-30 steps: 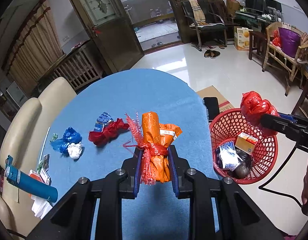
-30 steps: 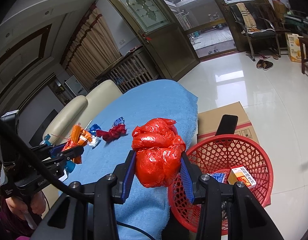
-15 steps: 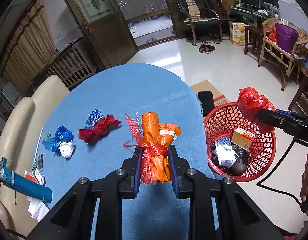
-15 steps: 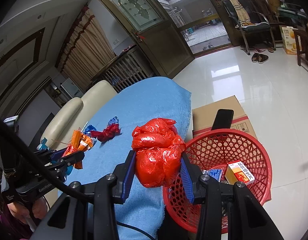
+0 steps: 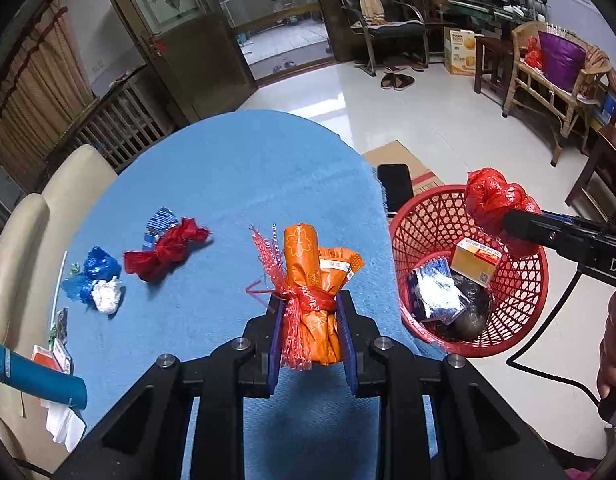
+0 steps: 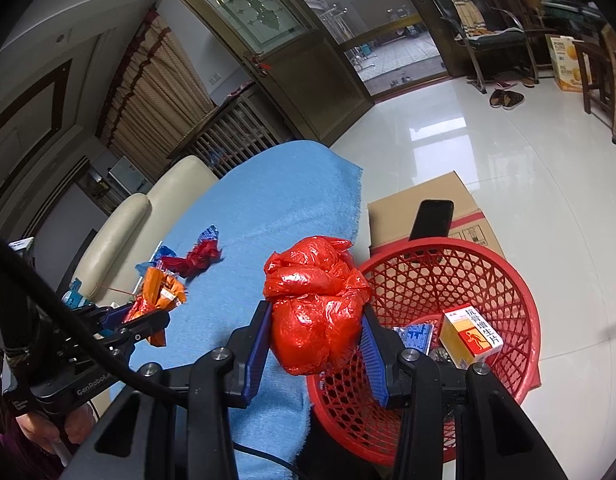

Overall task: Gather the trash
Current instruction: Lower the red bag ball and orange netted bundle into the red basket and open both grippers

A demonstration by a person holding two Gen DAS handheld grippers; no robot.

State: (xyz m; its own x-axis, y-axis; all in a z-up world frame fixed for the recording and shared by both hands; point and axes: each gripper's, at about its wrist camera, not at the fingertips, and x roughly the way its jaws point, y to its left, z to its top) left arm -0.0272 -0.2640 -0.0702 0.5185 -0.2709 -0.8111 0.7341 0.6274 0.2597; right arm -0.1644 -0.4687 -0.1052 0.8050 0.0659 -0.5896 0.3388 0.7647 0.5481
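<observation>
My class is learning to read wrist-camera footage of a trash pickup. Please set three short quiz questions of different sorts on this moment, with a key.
1. True or false: the left gripper is shut on the orange wrapper bundle.
2. Multiple choice: where is the crumpled red plastic bag? A) lying on the blue tablecloth; B) at the bottom of the red basket; C) clamped in the right gripper, near the basket's rim.
3. Fill in: the knotted red scrap still lies on the ______.

Key: 1 true; 2 C; 3 blue tablecloth.
</observation>
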